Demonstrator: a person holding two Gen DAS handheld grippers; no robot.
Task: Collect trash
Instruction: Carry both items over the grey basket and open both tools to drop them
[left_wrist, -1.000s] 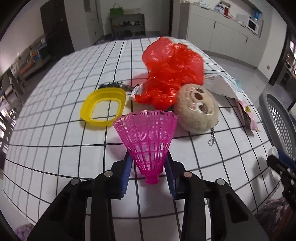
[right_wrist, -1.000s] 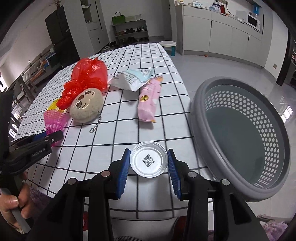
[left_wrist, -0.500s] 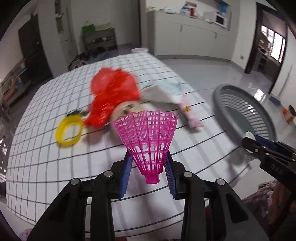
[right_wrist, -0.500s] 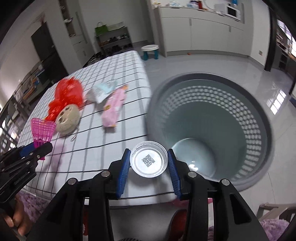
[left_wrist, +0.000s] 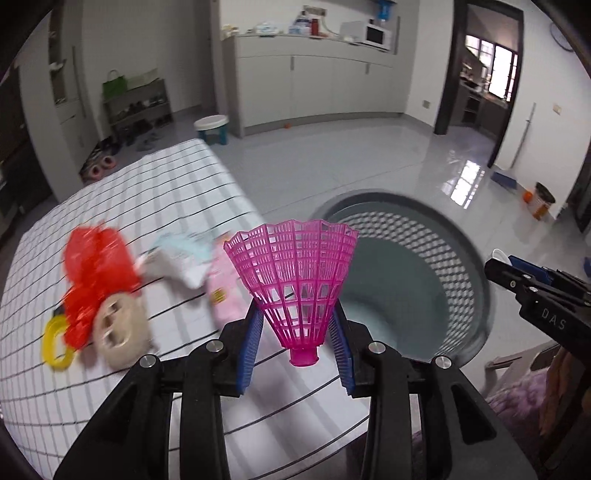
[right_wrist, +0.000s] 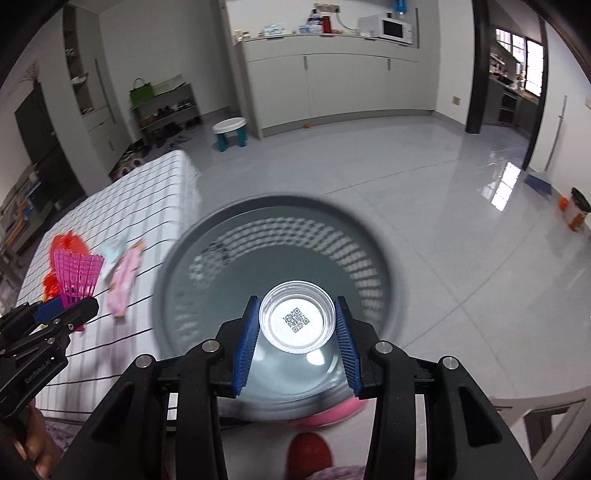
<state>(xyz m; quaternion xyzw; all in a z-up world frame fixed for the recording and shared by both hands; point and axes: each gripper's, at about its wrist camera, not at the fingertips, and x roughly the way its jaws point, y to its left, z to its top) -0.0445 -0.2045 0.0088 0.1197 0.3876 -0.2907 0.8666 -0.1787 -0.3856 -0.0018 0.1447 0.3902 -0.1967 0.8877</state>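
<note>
Your left claw (left_wrist: 297, 354) is clamped on the pink shuttlecock (left_wrist: 295, 277) near the basket's (left_wrist: 461, 266) left rim — your right claw (right_wrist: 295, 343) grips the clear cup (right_wrist: 297, 320) above the basket.

Basket (left_wrist: 461, 266) stands on the floor right of the table (left_wrist: 177, 192)

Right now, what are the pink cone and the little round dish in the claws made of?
Pink lattice shuttlecock skirt: apparently moulded plastic, glossy, translucent ribs. Small round clear dish: probably thin transparent plastic, though glass is possible; the grey perforated basket shows through its wall.
</note>
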